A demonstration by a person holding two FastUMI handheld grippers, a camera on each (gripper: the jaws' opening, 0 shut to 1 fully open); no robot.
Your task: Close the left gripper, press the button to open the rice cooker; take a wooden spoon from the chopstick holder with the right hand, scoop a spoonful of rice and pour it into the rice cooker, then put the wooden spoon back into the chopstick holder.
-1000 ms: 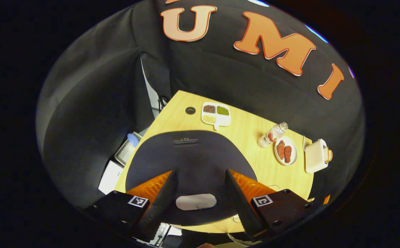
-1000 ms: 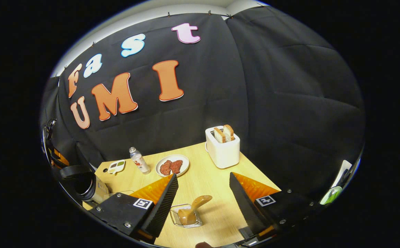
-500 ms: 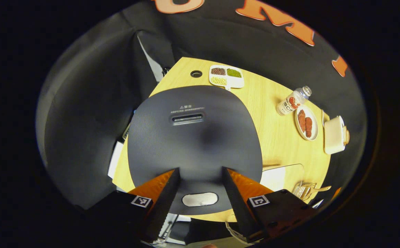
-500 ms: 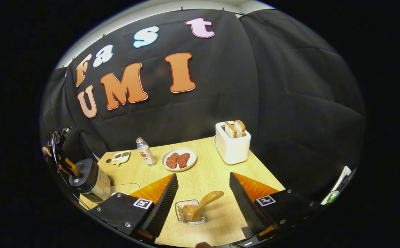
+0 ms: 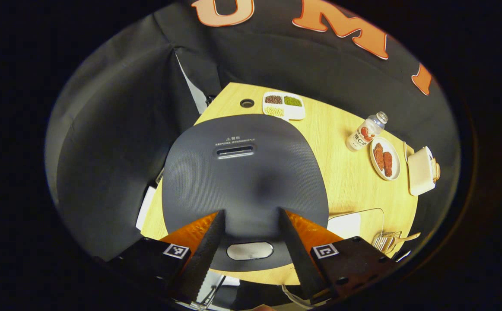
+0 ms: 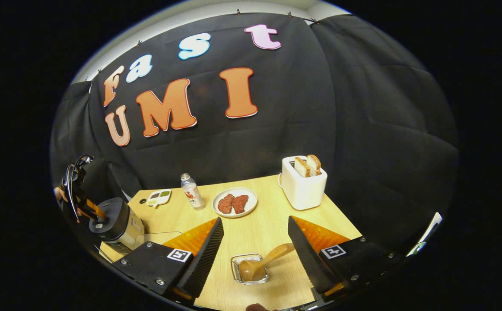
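Note:
The dark grey rice cooker (image 5: 244, 172) stands below my left gripper (image 5: 251, 211) with its lid down. Its pale oval button (image 5: 249, 250) lies between my open fingers, which hover over the lid's front. In the right gripper view the cooker (image 6: 115, 222) sits at the far left with a hand holding the left gripper (image 6: 84, 203) above it. My right gripper (image 6: 255, 219) is open and holds nothing. The wooden spoon (image 6: 265, 261) leans in the wire chopstick holder (image 6: 249, 276) just below its fingertips. A clear box of rice (image 5: 354, 222) sits right of the cooker.
On the wooden table (image 6: 268, 233) stand a white toaster (image 6: 303, 185) with bread, a plate of meat (image 6: 235, 201), a small bottle (image 6: 192, 191) and a divided dish of beans (image 6: 159, 197). The table's edge runs close in front of the cooker.
The left gripper view has tilted down, so the whole lid now shows. The right gripper has shifted left, so the spoon and holder sit further right between its fingers. Both grippers stayed open.

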